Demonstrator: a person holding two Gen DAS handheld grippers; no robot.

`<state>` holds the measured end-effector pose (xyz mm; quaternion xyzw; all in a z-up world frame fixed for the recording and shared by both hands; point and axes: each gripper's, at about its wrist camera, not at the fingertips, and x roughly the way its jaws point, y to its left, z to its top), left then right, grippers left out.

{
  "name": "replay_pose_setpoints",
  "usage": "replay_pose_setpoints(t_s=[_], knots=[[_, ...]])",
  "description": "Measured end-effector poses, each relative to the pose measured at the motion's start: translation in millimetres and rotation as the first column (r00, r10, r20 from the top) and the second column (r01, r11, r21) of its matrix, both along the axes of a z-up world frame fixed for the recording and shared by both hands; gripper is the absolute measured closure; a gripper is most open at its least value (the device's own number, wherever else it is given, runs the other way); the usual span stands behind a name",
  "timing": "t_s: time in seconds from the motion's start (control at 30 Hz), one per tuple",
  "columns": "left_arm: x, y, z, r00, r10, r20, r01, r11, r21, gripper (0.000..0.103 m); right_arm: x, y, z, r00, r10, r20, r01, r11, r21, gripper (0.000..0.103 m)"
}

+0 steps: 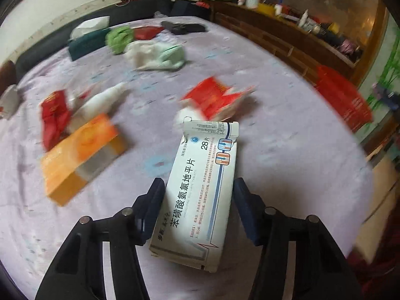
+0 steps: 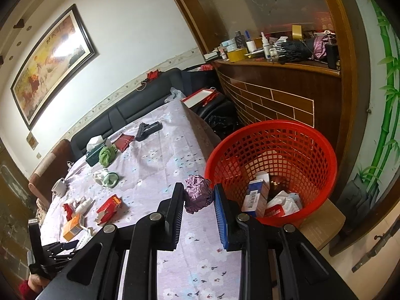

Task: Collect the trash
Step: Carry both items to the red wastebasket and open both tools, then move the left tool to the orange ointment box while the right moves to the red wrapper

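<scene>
My left gripper (image 1: 199,186) is shut on a white medicine box (image 1: 200,195) with blue print, its pads pressing the long sides, just above the lilac floral cloth (image 1: 275,150). In the right wrist view my right gripper (image 2: 198,191) is shut on a crumpled purple paper ball (image 2: 197,197), held over the cloth's edge beside the red mesh basket (image 2: 287,145). Boxes and wrappers lie inside the basket. More trash lies on the cloth: a torn red carton (image 1: 215,100), an orange box (image 1: 80,157), a red wrapper (image 1: 53,120) and a white bottle (image 1: 100,105).
Far across the cloth are a green tissue box (image 1: 85,42), a green cloth (image 1: 118,37), a white-and-green bundle (image 1: 155,55) and a black object (image 1: 182,27). A white mug (image 2: 59,187) stands at the left edge. A cluttered wooden counter (image 2: 275,87) rises behind the basket.
</scene>
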<state>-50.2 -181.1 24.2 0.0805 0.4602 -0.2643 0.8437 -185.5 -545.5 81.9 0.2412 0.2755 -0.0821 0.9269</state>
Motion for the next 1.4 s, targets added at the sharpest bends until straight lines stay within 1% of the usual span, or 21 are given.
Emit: replay_pose_setpoints(t_s=[0.07, 0.13, 0.23, 0.3, 0.37, 0.47, 0.57, 0.6, 0.67, 0.7, 0.73, 0.77, 0.8, 0.83, 0.9, 0.97, 1.03, 1.13, 1.2, 1.33, 1.4], knots=[[-4, -19, 17, 0.999, -0.038, -0.004, 0.038, 0.995, -0.089, 0.048, 0, -7, -1, 1.0, -0.016, -0.004, 0.016, 1.0, 0.003, 0.077], [-8, -48, 37, 0.995, -0.101, -0.001, 0.099, 0.981, -0.168, 0.048, 0, -16, -2, 0.999, -0.042, -0.015, 0.042, 0.999, 0.003, 0.077], [-12, -100, 62, 0.98, -0.199, -0.004, 0.191, 0.948, -0.253, 0.048, 3, -32, -2, 0.997, -0.074, -0.024, 0.074, 0.997, 0.022, 0.077], [-12, -142, 73, 0.964, -0.261, -0.041, 0.236, 0.921, -0.31, 0.047, 6, -45, -3, 0.995, -0.092, -0.034, 0.093, 0.995, 0.046, 0.077], [-12, -175, 79, 0.954, -0.295, -0.05, 0.262, 0.906, -0.333, 0.047, 8, -57, -2, 0.994, -0.102, -0.034, 0.104, 0.992, 0.077, 0.077], [-16, -227, 84, 0.94, -0.34, -0.038, 0.31, 0.892, -0.329, 0.047, 6, -74, 3, 0.99, -0.138, -0.023, 0.139, 0.984, 0.107, 0.077], [-15, -270, 81, 0.929, -0.366, -0.053, 0.328, 0.882, -0.339, 0.047, 5, -86, 10, 0.985, -0.173, -0.016, 0.174, 0.98, 0.097, 0.077], [-10, -284, 76, 0.931, -0.36, -0.068, 0.319, 0.887, -0.334, 0.046, 5, -90, 11, 0.983, -0.183, -0.017, 0.183, 0.978, 0.099, 0.077], [4, -293, 68, 0.94, -0.325, -0.105, 0.277, 0.905, -0.324, 0.046, 9, -100, 13, 0.981, -0.194, -0.025, 0.196, 0.976, 0.095, 0.075], [8, -292, 64, 0.938, -0.322, -0.13, 0.263, 0.903, -0.339, 0.046, 12, -104, 12, 0.977, -0.208, -0.037, 0.21, 0.974, 0.082, 0.075], [12, -286, 61, 0.936, -0.32, -0.148, 0.252, 0.9, -0.356, 0.046, 14, -109, 12, 0.975, -0.215, -0.047, 0.218, 0.973, 0.078, 0.072], [13, -277, 61, 0.938, -0.313, -0.149, 0.241, 0.898, -0.369, 0.046, 16, -113, 10, 0.976, -0.211, -0.054, 0.215, 0.973, 0.085, 0.058], [13, -268, 63, 0.943, -0.303, -0.138, 0.234, 0.897, -0.374, 0.046, 16, -115, 9, 0.977, -0.207, -0.056, 0.212, 0.973, 0.094, 0.053], [14, -259, 65, 0.946, -0.297, -0.131, 0.23, 0.898, -0.376, 0.046, 13, -116, 8, 0.976, -0.21, -0.053, 0.214, 0.972, 0.097, 0.052], [13, -236, 69, 0.953, -0.279, -0.114, 0.217, 0.898, -0.382, 0.041, 8, -110, 8, 0.977, -0.206, -0.047, 0.209, 0.975, 0.07, 0.052], [11, -211, 71, 0.964, -0.246, -0.103, 0.192, 0.907, -0.376, 0.039, 8, -103, 7, 0.979, -0.197, -0.046, 0.199, 0.978, 0.068, 0.052], [6, -186, 71, 0.971, -0.222, -0.088, 0.178, 0.919, -0.352, 0.038, 9, -90, 5, 0.987, -0.157, -0.04, 0.16, 0.984, 0.084, 0.052], [-1, -144, 68, 0.984, -0.168, -0.059, 0.143, 0.941, -0.306, 0.038, 16, -58, 4, 0.996, -0.077, -0.04, 0.08, 0.994, 0.076, 0.052], [-5, -114, 65, 0.993, -0.112, -0.037, 0.099, 0.958, -0.269, 0.038, 23, -33, 3, 0.999, -0.018, -0.051, 0.021, 0.998, 0.058, 0.052], [-13, -53, 55, 0.999, -0.026, -0.024, 0.019, 0.971, -0.239, 0.038, 42, 21, -4, 0.991, 0.109, -0.077, -0.106, 0.994, 0.04, 0.052], [-17, -21, 52, 1.0, 0.022, -0.023, -0.027, 0.971, -0.239, 0.038, 53, 46, -9, 0.982, 0.164, -0.094, -0.161, 0.986, 0.04, 0.052]])
